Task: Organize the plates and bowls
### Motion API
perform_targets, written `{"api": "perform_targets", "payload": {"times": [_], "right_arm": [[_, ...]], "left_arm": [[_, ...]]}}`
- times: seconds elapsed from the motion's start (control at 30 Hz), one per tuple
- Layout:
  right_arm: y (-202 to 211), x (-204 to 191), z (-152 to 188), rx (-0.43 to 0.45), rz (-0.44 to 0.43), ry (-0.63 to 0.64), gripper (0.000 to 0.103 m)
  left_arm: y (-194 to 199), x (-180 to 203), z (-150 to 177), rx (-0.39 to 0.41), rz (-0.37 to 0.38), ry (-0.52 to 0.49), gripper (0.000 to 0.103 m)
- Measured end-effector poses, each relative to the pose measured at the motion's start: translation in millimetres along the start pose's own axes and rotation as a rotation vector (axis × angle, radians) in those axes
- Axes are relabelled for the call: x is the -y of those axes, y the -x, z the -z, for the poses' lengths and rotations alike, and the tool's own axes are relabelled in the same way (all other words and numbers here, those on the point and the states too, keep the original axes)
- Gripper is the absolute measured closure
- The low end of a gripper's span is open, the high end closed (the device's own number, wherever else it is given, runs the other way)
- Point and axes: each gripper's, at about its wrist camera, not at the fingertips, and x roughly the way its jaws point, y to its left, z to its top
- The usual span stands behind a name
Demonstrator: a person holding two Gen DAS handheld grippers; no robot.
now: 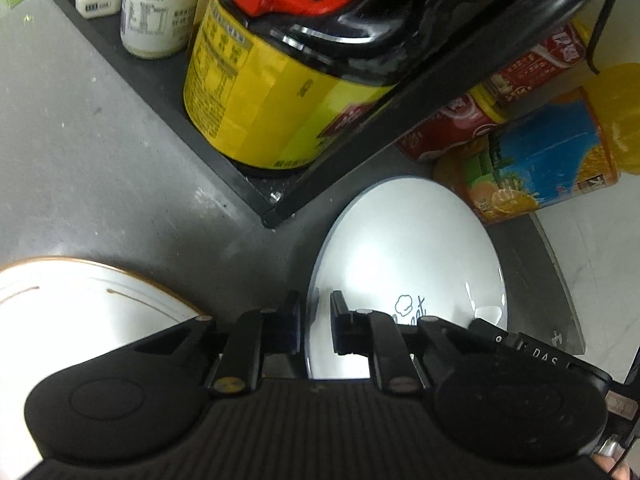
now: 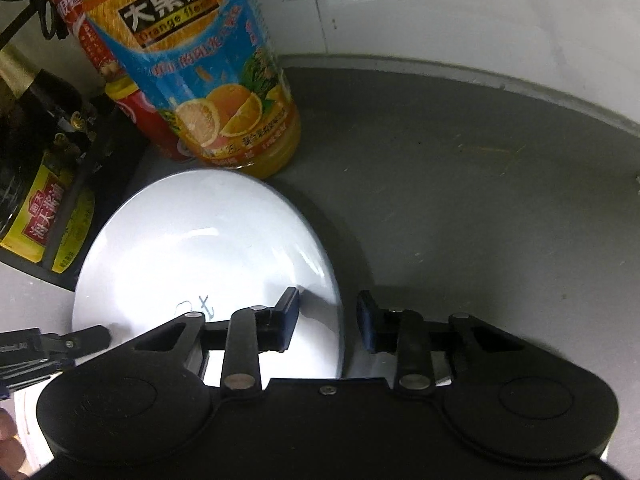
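The left gripper (image 1: 315, 322) and right gripper (image 2: 328, 318) both stand apart, each straddling a rim of the white plate (image 2: 208, 248) on the counter (image 2: 460, 184). Risk: a shallow grip drops it, or lifting knocks the juice bottle (image 2: 208, 80) just beyond.

Scuffed grey countertop (image 2: 460, 184) against a white, perhaps tiled wall (image 2: 460, 8); black shelf rack (image 1: 168, 92).

Glossy white round plate (image 1: 404, 248) with blue doodle lies flat on the desk; brown-rimmed white plate (image 1: 80, 304) at its nine o'clock.
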Motion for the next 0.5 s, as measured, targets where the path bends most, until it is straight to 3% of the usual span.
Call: {"api": "perform_targets", "payload": {"times": [0.23, 0.5], "right_arm": [[-8.8, -13.0, -2.1, -0.026, -0.019, 0.03, 0.073], [15.6, -7.1, 5.9, 0.016, -0.031, 0.076, 0.088]], "left_arm": [[-7.0, 2.9, 1.5, -0.011, -0.008, -0.01, 0.092], [9.9, -1.4, 0.4, -0.008, 0.017, -0.003, 0.093]]}}
